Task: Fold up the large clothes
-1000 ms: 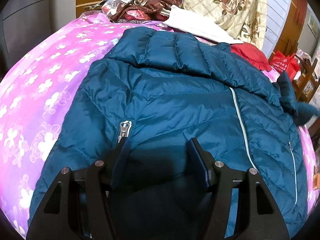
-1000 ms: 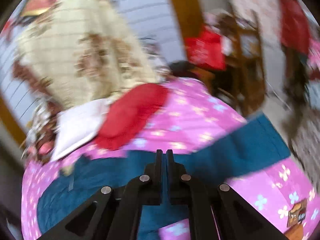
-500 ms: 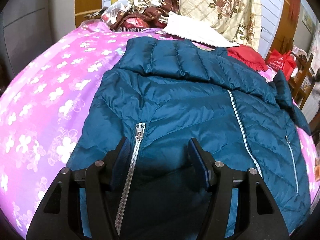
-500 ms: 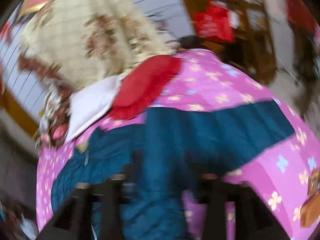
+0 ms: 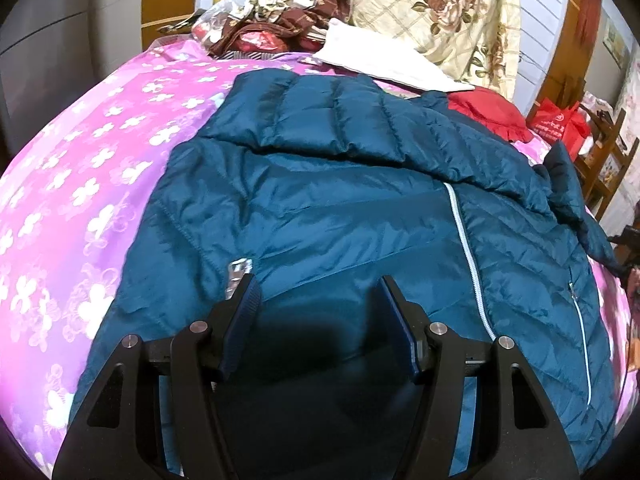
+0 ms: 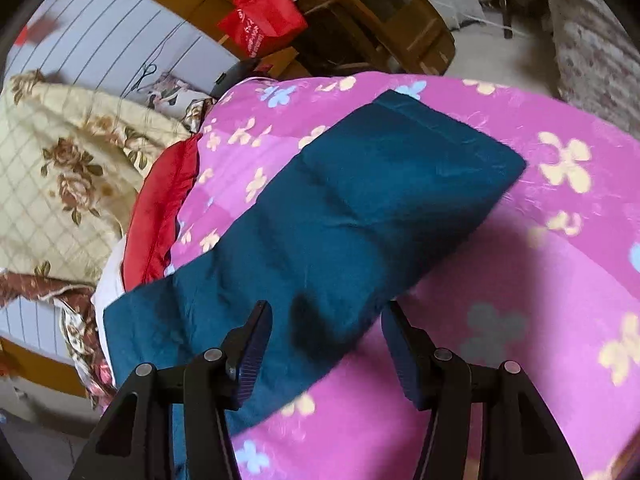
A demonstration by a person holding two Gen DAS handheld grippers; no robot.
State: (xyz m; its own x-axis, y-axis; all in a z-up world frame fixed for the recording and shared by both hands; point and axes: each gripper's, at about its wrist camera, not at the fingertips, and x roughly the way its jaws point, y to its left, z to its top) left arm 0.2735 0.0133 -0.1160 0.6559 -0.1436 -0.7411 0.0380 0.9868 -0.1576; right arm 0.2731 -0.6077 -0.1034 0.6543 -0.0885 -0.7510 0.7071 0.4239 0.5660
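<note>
A teal quilted down jacket (image 5: 320, 208) lies spread on the pink flowered bedspread (image 5: 80, 184), front up, with a pale centre zip (image 5: 468, 256). My left gripper (image 5: 316, 292) hovers open over its lower front. A silver zip pull (image 5: 238, 274) sits just beyond the left fingertip, and nothing is pinched. One teal sleeve (image 6: 360, 220) stretches flat across the bedspread (image 6: 540, 280) in the right wrist view. My right gripper (image 6: 326, 320) stands open low over the sleeve's near edge, with the fabric below the gap and the pads apart from it.
A red cushion (image 5: 488, 114), a white cloth (image 5: 380, 60) and a cream rose-print pillow (image 5: 448, 12) lie at the head of the bed. Past the bed's edge stand a red bag (image 6: 260, 16) and a wooden chair (image 6: 380, 20).
My right gripper went from shut to open, rolled and dropped close to the sleeve. In the left view the zip pull sits by the left fingertip again, as it did a second ago.
</note>
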